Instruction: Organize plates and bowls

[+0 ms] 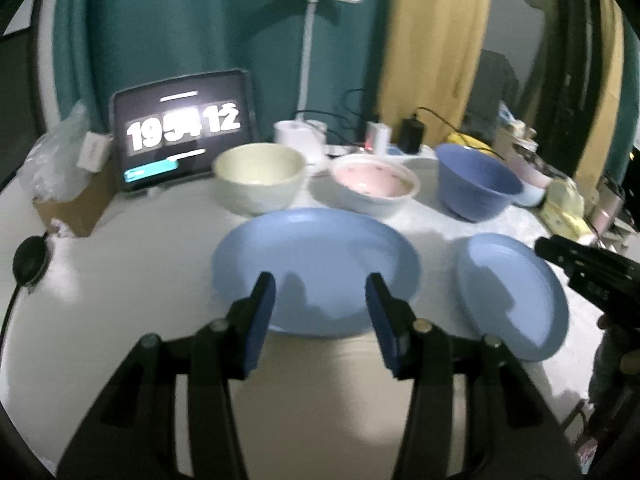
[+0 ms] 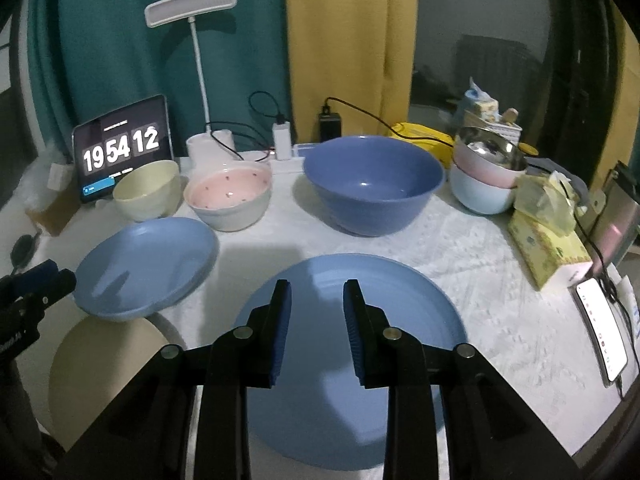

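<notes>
bowls [image 2: 372,184] crowd rear, bare cloth [image 2: 480,272] seemingly passable

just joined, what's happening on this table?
A person holds a handheld gripper in each hand over a table of dishes. The left gripper is open at the near rim of the deeper blue plate; the right gripper is open above the flat blue plate. Neither grips anything. The cream bowl, pink bowl and big blue bowl sit unstacked behind.
</notes>
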